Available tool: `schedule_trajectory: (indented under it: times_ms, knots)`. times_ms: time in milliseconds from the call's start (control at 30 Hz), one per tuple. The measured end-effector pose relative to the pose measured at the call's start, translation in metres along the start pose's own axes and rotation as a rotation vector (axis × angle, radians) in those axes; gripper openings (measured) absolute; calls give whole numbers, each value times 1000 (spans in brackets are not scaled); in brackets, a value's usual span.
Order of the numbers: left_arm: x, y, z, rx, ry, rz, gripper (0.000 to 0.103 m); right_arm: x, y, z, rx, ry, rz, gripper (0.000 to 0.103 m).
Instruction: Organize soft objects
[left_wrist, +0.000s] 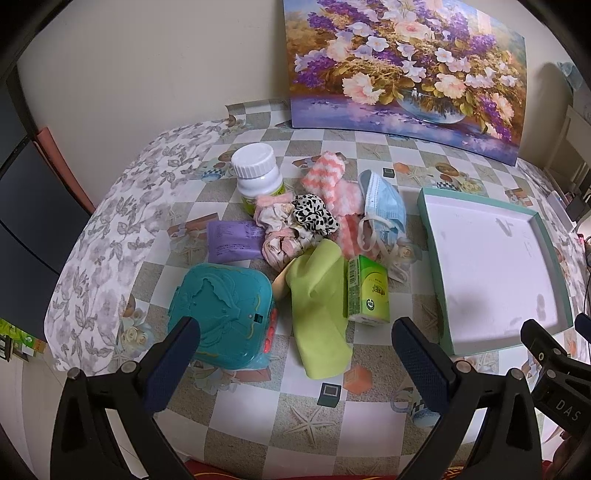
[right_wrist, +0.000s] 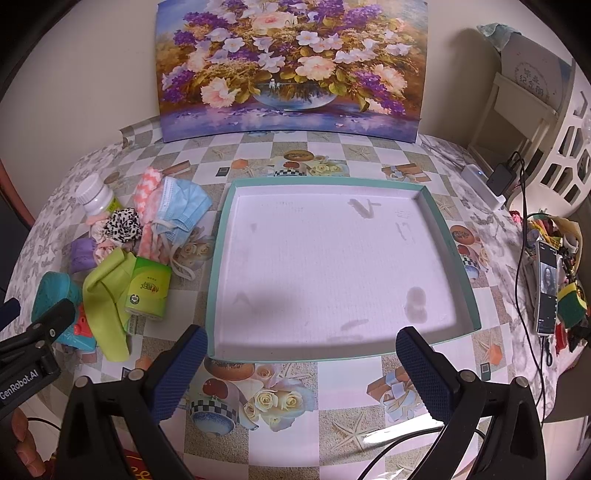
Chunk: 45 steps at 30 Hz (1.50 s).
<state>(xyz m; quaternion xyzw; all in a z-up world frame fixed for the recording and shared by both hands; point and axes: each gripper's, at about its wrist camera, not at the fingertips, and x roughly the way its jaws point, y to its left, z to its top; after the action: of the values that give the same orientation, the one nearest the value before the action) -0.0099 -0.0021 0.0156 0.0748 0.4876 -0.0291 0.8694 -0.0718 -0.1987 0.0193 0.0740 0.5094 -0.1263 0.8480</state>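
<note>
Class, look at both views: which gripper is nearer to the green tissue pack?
Left. The left gripper hovers open just in front of the tissue pack; the right gripper faces the tray, with the pack off to its left.

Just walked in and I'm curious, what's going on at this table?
A person holds a tool in each hand; the left tool and right tool are both open and holding nothing. Soft things like a face mask, yellow-green cloth and spotted scrunchie sit piled beside the tray, which has nothing in it yet.
</note>
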Motion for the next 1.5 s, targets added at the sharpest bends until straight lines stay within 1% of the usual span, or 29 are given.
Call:
schedule_trajectory:
  times_ms: [1133,1500]
  knots:
    - [0,3,-1,0,-1,-1,103,2,1,-1,-6,3,-2,103]
    - [4,2,-2,-4,19,-18,103,3,3,-2,-23,10,-7,103]
